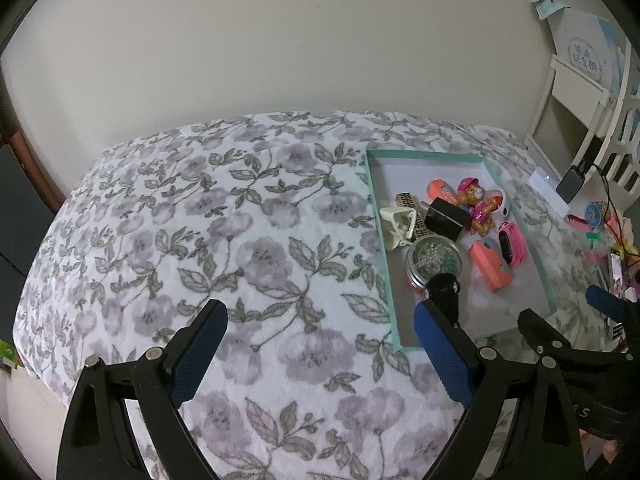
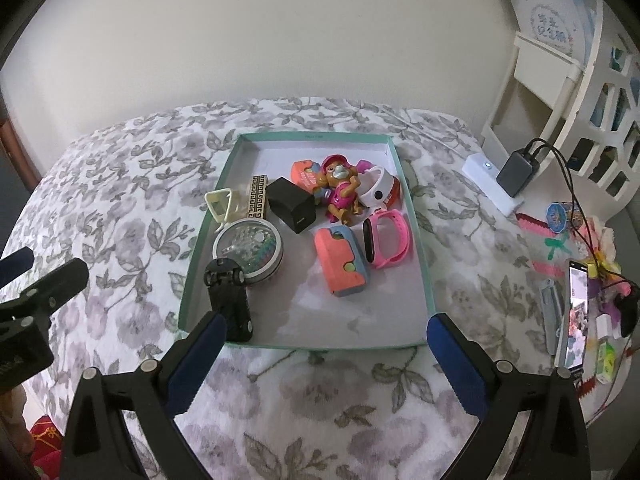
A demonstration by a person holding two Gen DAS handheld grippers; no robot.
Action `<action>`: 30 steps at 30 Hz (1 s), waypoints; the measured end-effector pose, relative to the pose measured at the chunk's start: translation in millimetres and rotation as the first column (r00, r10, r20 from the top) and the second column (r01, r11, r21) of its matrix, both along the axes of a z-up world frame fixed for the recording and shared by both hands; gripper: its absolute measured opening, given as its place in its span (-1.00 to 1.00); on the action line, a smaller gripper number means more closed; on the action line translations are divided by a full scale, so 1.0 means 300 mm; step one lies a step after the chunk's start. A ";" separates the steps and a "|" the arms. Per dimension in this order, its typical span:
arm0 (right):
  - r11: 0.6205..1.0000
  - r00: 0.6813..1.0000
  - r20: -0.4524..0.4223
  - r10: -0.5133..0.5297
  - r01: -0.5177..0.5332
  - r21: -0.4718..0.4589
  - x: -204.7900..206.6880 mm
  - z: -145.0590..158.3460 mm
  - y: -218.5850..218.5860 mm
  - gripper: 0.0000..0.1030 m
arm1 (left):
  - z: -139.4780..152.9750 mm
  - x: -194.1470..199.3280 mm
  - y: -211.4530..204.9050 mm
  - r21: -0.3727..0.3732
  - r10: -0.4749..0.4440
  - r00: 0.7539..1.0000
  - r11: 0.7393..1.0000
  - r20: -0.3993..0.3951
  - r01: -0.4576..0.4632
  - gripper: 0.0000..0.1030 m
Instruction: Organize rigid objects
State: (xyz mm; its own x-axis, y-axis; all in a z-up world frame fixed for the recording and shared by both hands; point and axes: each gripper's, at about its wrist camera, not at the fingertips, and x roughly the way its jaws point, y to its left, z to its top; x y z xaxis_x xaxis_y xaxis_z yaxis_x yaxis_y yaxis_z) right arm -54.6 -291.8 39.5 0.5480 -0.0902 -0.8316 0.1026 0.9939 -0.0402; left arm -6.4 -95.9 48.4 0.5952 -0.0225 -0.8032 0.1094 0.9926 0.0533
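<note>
We find the teal box [image 2: 416, 240] resting on the bed [image 2: 132, 184], already loaded: one toy figure [image 2: 338, 190] in pink, one black cube [image 2: 290, 204], one round tin of beads [image 2: 250, 250], one cream frame [image 2: 221, 204], one patterned bar [image 2: 256, 196], one pink wristband [image 2: 386, 242], one white wristband [image 2: 378, 190], one black toy car [image 2: 230, 300] at the near-left corner, and two orange cases, one near [image 2: 340, 266] and one far [image 2: 304, 172]. That makes ten items inside, lying in a loose cluster rather than in rows. We judge the gathering largely done; tidying within the box may remain. Beyond the box's right wall, a phone [image 2: 576, 316] and assorted small clutter [image 2: 560, 216] lie on the bedding; we cannot tell whether these belong to the task. The left hand-held gripper [image 1: 320, 344] hangs wide and empty over bare bedding left of the box. The right hand-held gripper [image 2: 326, 354] is likewise wide and empty, straddling the box's near edge.
</note>
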 end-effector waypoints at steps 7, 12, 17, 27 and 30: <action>1.000 1.000 0.021 0.010 -0.010 -0.011 -0.040 0.017 0.015 0.98 | -0.002 -0.027 0.000 0.005 -0.007 1.000 1.000 -0.004 0.007 0.84; 1.000 0.999 0.030 0.019 -0.018 -0.018 -0.061 0.023 0.022 0.98 | -0.001 -0.040 0.009 0.007 0.001 1.000 1.000 -0.006 -0.001 0.84; 1.000 1.000 0.025 0.014 -0.014 -0.022 -0.076 0.019 0.028 0.98 | -0.007 -0.048 0.014 0.018 0.008 1.000 1.000 -0.013 -0.008 0.84; 1.000 1.000 0.017 0.015 -0.014 -0.027 -0.089 0.010 0.035 0.98 | -0.016 -0.052 0.023 0.015 0.017 0.999 1.000 -0.032 -0.017 0.84; 1.000 1.000 0.017 0.014 -0.014 -0.027 -0.090 0.010 0.037 0.98 | -0.018 -0.051 0.023 0.016 0.018 0.999 1.000 -0.036 -0.017 0.84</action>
